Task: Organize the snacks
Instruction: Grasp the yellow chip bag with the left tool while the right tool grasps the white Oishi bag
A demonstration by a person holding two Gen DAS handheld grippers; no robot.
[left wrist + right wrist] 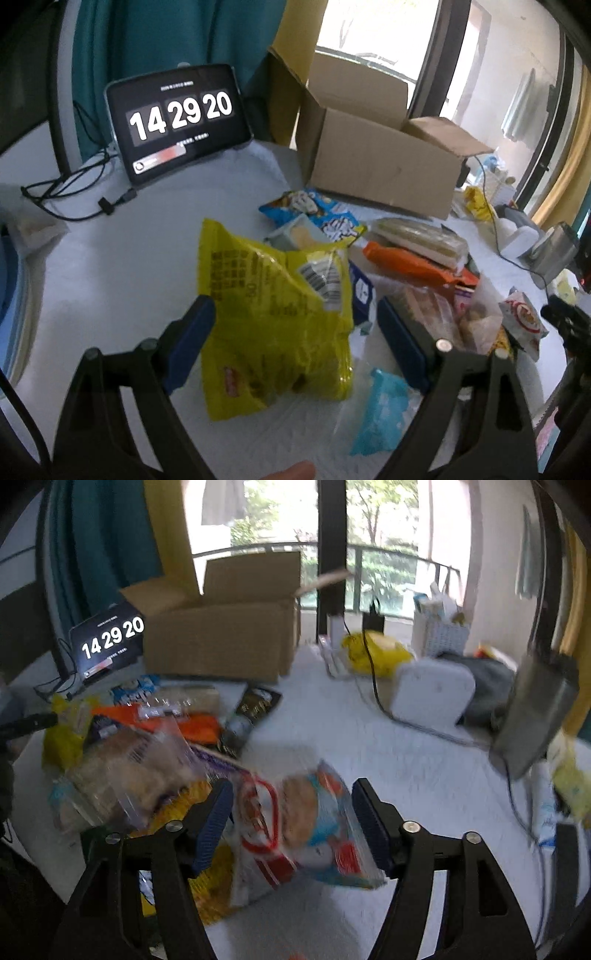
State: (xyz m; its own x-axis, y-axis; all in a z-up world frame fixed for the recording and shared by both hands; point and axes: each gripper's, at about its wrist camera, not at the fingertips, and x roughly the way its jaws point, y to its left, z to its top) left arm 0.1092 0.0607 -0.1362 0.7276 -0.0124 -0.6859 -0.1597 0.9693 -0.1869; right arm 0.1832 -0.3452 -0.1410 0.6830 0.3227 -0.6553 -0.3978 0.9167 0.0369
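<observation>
A white-covered table [110, 258] is seen in a room with glass balcony doors, teal and yellow curtains, and greenery outside. An open cardboard box [384, 170] is set at the far side of the table, its flaps raised. To the left of the box a tablet clock [181, 122] is propped, with cables trailing from it. In front of the box the snack pile [406, 251] is spread: blue, orange, clear-wrapped and dark packets overlapping. To the right of the box a yellow bag [373, 653], a white appliance [432, 690], a white basket and a metallic object are crowded together, with a black cord running between them.

The left hand-held gripper [291, 339] is held with its blue pads apart, and a yellow snack bag [273, 317] lies between them, nearer than the box. The right hand-held gripper [291, 823] is likewise spread wide around a red-and-white snack packet [306, 830], blurred; contact cannot be told.
</observation>
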